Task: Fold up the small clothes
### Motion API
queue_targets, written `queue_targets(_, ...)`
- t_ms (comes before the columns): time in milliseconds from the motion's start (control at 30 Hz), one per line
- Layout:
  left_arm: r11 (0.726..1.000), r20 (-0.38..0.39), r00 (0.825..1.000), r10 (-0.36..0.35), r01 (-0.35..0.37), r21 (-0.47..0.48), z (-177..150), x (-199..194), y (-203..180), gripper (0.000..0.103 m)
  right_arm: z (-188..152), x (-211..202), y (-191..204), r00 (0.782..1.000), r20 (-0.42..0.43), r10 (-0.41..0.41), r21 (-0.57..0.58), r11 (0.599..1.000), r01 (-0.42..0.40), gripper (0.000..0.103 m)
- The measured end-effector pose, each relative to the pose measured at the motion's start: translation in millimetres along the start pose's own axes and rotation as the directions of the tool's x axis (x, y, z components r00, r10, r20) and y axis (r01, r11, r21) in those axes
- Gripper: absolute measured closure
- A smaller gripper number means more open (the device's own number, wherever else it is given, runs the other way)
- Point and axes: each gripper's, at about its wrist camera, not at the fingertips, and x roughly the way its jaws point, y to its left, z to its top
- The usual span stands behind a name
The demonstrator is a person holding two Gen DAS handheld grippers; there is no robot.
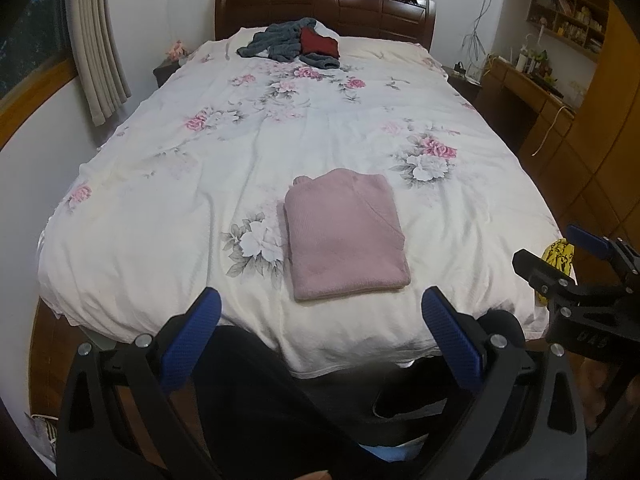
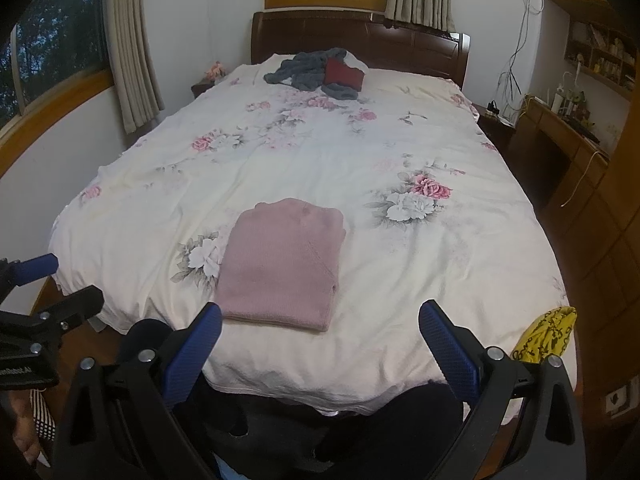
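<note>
A pink knit garment [image 1: 344,236] [image 2: 282,264] lies folded into a neat rectangle on the floral bedspread [image 1: 200,184] [image 2: 400,280], near the foot of the bed. My left gripper [image 1: 320,312] is open and empty, held back from the bed's near edge, just short of the garment. My right gripper [image 2: 320,328] is open too, also empty, hovering at the foot edge. At the far right of the left wrist view the right gripper [image 1: 576,268] appears from the side. The left gripper [image 2: 44,284] shows at the left edge of the right wrist view.
Grey clothes [image 1: 280,42] [image 2: 308,68] and a dark red folded piece [image 1: 318,42] [image 2: 343,73] lie near the headboard [image 1: 320,8]. A yellow patterned cloth [image 2: 548,334] [image 1: 558,254] sits at the bed's right foot corner. A wooden desk [image 1: 532,92] and cabinets line the right wall. Dark trousers [image 1: 280,400] are below.
</note>
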Motion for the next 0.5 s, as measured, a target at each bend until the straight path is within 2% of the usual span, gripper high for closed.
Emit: queue_targets(500,1.0,0.013,1.0,0.008,-0.008,0.007,-1.4,-1.1,-0.6,0.003,-1.5,1.0,2.1,1.0,0.001,0.002,-0.001,1.0,-0.002,0.004)
